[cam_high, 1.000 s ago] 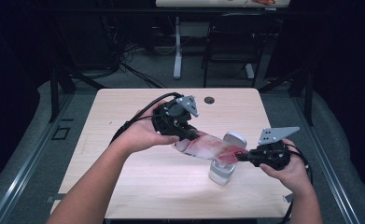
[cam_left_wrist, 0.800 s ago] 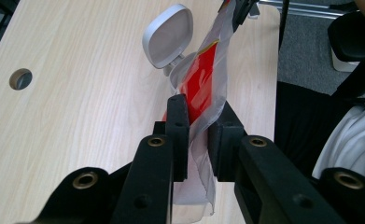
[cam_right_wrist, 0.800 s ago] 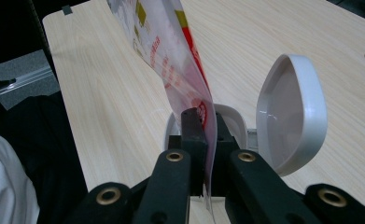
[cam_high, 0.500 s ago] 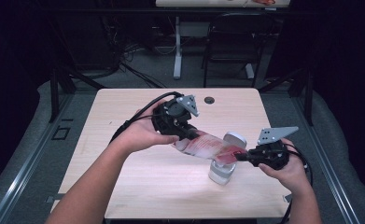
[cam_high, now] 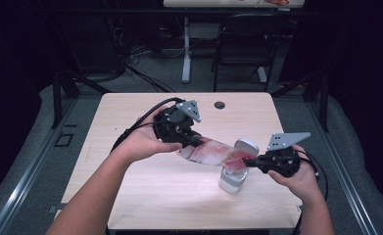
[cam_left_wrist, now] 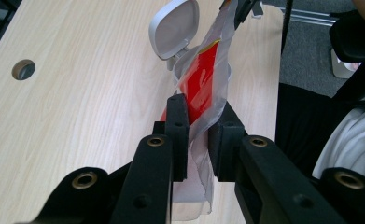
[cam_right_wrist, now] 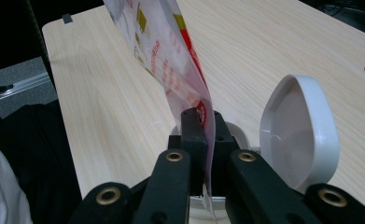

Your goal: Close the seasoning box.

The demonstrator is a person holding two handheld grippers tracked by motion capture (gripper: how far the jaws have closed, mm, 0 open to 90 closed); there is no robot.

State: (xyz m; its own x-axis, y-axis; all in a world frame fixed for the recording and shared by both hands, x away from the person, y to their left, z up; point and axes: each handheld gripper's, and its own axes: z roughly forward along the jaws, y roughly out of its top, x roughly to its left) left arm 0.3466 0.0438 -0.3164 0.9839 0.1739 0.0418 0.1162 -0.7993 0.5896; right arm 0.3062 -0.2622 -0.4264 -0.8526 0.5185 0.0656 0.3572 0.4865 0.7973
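1. The pouch [cam_right_wrist: 168, 56] bears red and yellow print on its clear film, above the container [cam_right_wrist: 292, 130]; the characters are too blurred to read.
2. Nothing else in the pictures carries legible text, a brand, a number or a sign.

I see a clear packet [cam_high: 213, 152] printed red and white with small yellow marks. The open-lidded container [cam_high: 233, 178] is white; my table [cam_high: 130, 191] is pale woodgrain.

High view overhead — gripper views close, sharing table [cam_high: 130, 147]
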